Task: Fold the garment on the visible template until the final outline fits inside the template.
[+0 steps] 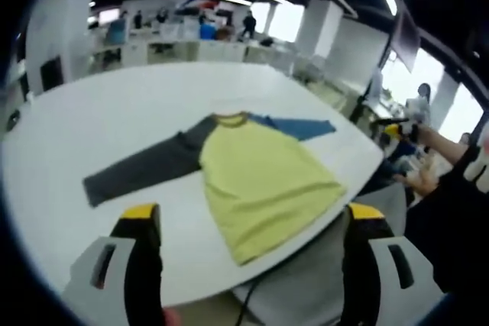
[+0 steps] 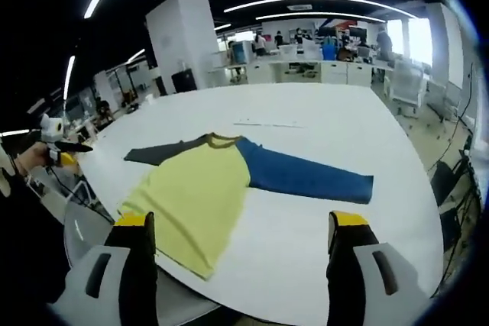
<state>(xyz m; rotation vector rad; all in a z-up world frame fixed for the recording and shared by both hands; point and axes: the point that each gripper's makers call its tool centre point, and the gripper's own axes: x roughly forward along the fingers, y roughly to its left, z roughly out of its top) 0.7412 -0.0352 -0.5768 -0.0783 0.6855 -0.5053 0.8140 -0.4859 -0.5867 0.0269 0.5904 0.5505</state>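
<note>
Both grippers (image 1: 252, 223) (image 2: 243, 230) hang wide open; raglan shirt (image 2: 202, 188) lies flat at twelve o'clock on white table (image 2: 321, 112).

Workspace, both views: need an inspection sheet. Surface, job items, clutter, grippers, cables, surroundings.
Surface: large white round-edged table.
Job's things: yellow raglan shirt with one grey sleeve and one blue sleeve, spread flat, unfolded, hem at the table's near edge; template: none made out.
Clutter: thin pale strip beyond the collar.
Grippers: left hand-held gripper and right hand-held gripper, both open, above the near edge, holding nothing.
Cables: dark cable below the table edge.
Surroundings: open office with desks, white pillar, ceiling light strips, grey chair.
</note>
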